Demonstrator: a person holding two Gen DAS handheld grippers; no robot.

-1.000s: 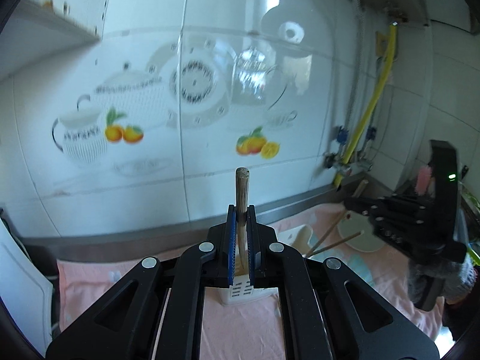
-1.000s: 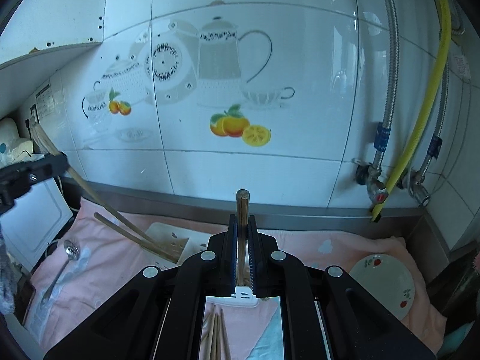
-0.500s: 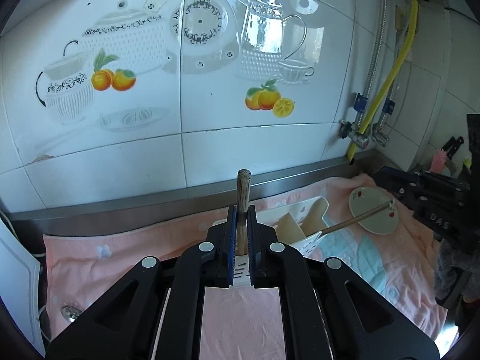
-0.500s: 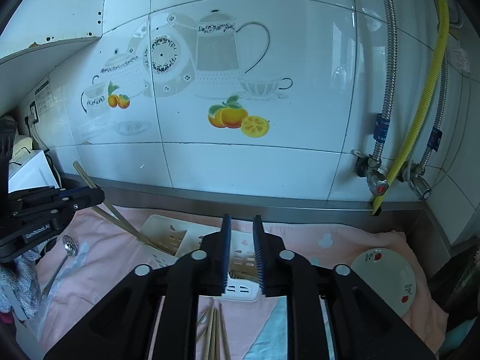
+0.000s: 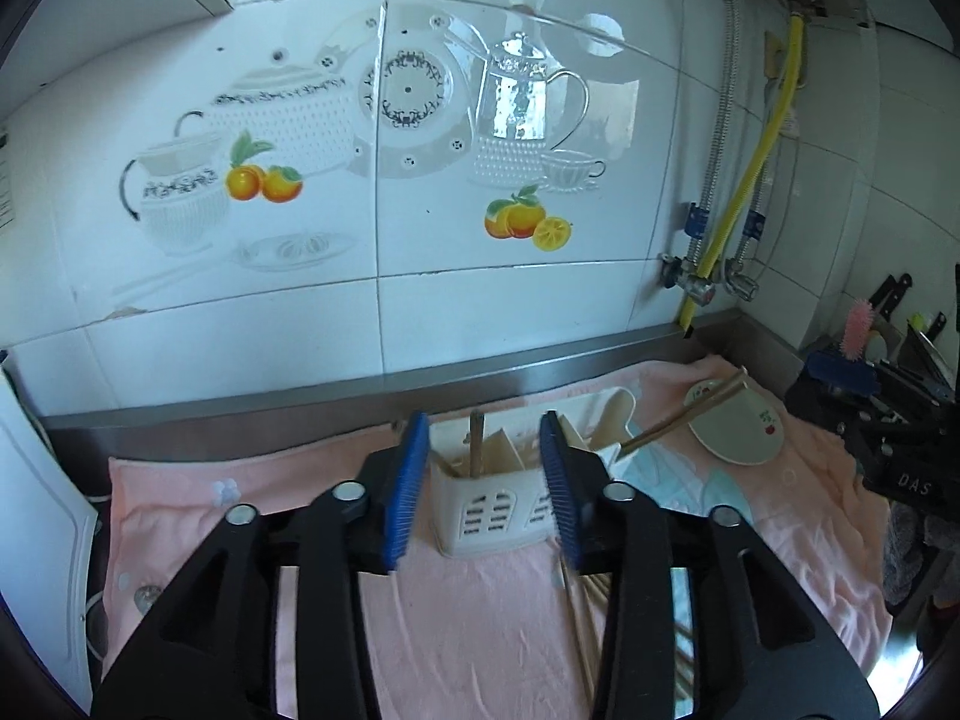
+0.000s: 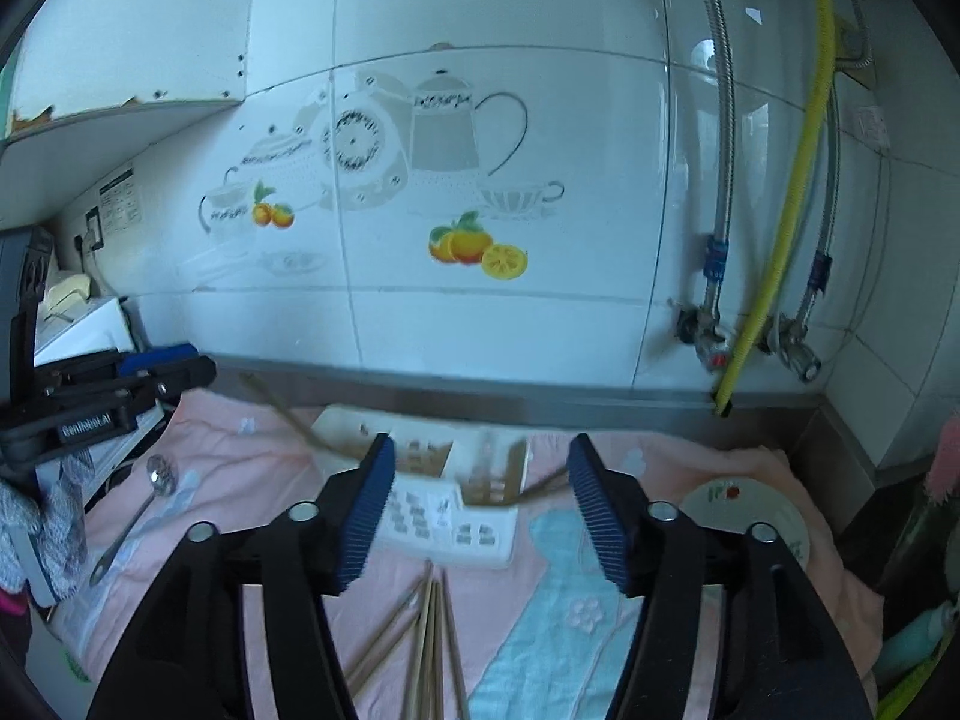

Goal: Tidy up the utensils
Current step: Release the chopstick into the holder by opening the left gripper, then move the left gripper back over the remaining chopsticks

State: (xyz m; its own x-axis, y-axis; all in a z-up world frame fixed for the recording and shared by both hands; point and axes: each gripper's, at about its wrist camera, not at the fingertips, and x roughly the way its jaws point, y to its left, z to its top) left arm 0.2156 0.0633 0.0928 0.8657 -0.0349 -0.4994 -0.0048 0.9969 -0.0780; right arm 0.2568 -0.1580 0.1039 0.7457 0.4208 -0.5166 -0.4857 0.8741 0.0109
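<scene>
A white slotted utensil holder [image 5: 501, 495] stands on the pink towel [image 5: 468, 630]; it also shows in the right wrist view [image 6: 447, 507]. Wooden chopsticks [image 5: 476, 441] stand in it, and others lean out to the right [image 5: 684, 414]. My left gripper [image 5: 483, 486] is open and empty just in front of the holder. My right gripper [image 6: 480, 510] is open and empty above the holder. Several loose chopsticks [image 6: 429, 636] lie on the towel below it. A metal spoon [image 6: 135, 519] lies at the left.
A small white plate [image 5: 735, 429] with a red print lies right of the holder, also in the right wrist view [image 6: 747, 510]. The tiled wall [image 5: 420, 180] and steel ledge run behind. Valves and a yellow hose [image 6: 774, 276] sit at the right corner. Knives [image 5: 894, 306] stand far right.
Both grippers were shut on upright chopsticks and have opened. The chopsticks now stand in the holder. The left view has drawn closer to the holder.
</scene>
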